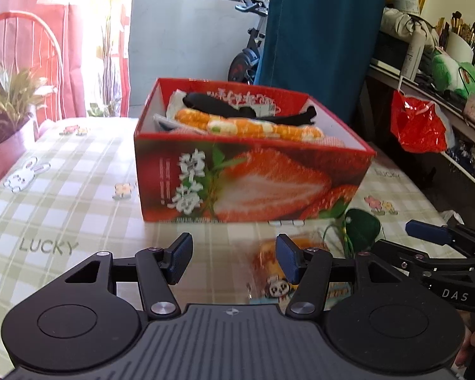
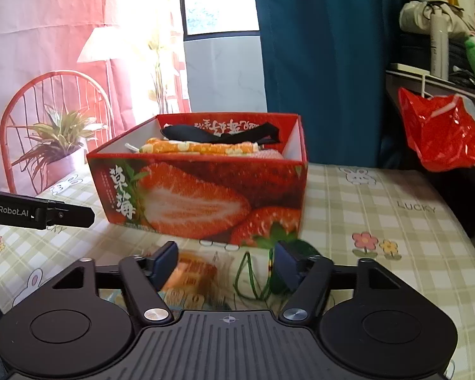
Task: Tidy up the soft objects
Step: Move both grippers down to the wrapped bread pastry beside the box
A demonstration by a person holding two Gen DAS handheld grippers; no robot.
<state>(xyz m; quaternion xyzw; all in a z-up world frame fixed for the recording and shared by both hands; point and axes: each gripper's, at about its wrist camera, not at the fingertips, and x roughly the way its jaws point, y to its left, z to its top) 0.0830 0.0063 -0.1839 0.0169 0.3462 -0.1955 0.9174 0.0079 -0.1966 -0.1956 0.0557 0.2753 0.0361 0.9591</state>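
A red strawberry box [image 1: 250, 180] stands open on the desk [image 1: 63, 190], which wears a green-and-white checked cloth printed with rabbits, flowers and the word LUCKY. Inside the box lie folded soft things: an orange patterned cloth [image 1: 262, 128] along the near side, a black cloth [image 1: 237, 109] behind it toward the far wall, and a pale pink piece [image 2: 269, 154] tucked low against the near wall.

In front of the box, on the desk, sit two loose things. A glossy packet [image 1: 269, 272] with an orange picture and a cartoon face lies just before the box's near wall. Beside it, toward the box's right front corner, is a dark green pouch [image 1: 362, 228] with a thin green cord [image 2: 253, 281] trailing out toward the camera.

The left gripper [image 1: 234, 258] hangs over the desk in front of the box, its fingers apart with nothing clamped; the packet shows below the gap. The right gripper [image 2: 226, 261] is also in front of the box, its fingers spread wide and gripping nothing, with the packet and the green cord seen between them below; the pouch sits by its right finger. Whether either gripper touches these things cannot be told.

Beyond the box's left side stand a potted plant [image 2: 60, 139] and a red chair [image 2: 57, 104]; off its right side hangs a red plastic bag [image 2: 440, 133].
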